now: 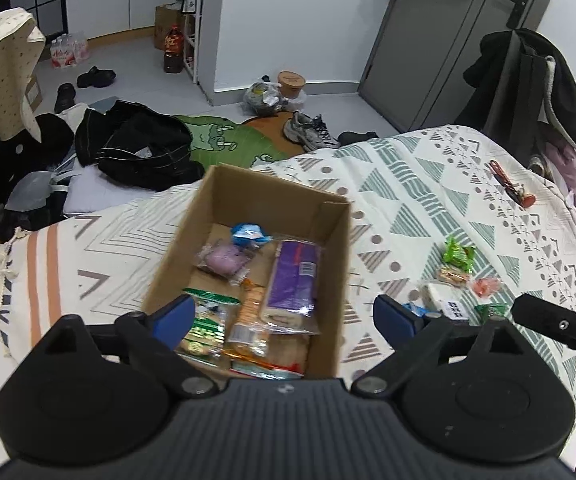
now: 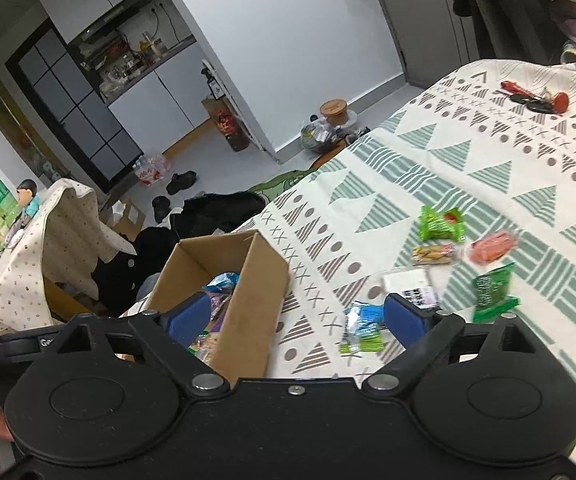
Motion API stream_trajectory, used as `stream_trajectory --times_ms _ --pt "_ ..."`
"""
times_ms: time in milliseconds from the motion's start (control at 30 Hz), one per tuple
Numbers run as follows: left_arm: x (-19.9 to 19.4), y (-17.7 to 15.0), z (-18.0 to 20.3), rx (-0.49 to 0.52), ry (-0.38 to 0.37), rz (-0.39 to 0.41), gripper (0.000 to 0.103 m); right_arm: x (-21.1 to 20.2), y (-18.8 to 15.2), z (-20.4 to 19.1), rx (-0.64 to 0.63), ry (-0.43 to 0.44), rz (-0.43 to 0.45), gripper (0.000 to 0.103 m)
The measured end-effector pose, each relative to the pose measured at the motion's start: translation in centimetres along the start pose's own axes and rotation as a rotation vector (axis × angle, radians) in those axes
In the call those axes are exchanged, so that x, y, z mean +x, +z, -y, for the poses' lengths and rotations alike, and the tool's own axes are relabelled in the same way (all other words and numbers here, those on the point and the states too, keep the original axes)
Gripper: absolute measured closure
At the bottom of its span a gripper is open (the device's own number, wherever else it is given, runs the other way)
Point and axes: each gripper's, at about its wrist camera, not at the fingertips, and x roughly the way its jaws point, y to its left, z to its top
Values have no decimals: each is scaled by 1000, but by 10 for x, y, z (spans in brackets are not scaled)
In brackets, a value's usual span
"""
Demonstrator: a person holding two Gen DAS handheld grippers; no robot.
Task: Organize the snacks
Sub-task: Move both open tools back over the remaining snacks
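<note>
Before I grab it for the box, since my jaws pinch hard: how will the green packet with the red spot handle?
The green packet with the red spot looks puffy with crimped ends, so probably light and crinkly, yielding under a squeeze. Its glossy film may slip, so gripping mid-body seems safer. It lies flat on the patterned cloth, so it is unlikely to roll.

One cardboard box, six loose snack packets on the bedspread.

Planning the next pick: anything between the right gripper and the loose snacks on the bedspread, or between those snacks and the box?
Nothing visible. The right gripper, jaws open and empty, hangs over bare bedspread near the blue packet. The box is open-topped.
</note>
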Motion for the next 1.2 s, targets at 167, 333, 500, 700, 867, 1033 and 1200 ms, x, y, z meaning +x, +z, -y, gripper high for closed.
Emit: stream_trajectory --times_ms 167,333,500,700,867,1033,1200 --pt "2 -7 20 12 -5 6 6 -13 3 14 -12 -14 26 8" --pt "2 -13 45 28 -6 18 6 -25 5 33 1 -13 41 6" --pt "4 -18 69 55 -10 26 6 -39 7 60 38 -23 69 4" --pt "13 -21 94 57 -24 18 6 -47 8 88 94 -30 86 4" --pt "24 -25 112 79 -27 -3 6 -55 9 109 127 -42 89 4" --pt "35 -27 127 92 -33 -13 6 -56 10 129 170 -59 96 4" --pt "48 -27 136 86 -38 -26 6 -46 9 144 206 -79 79 4"
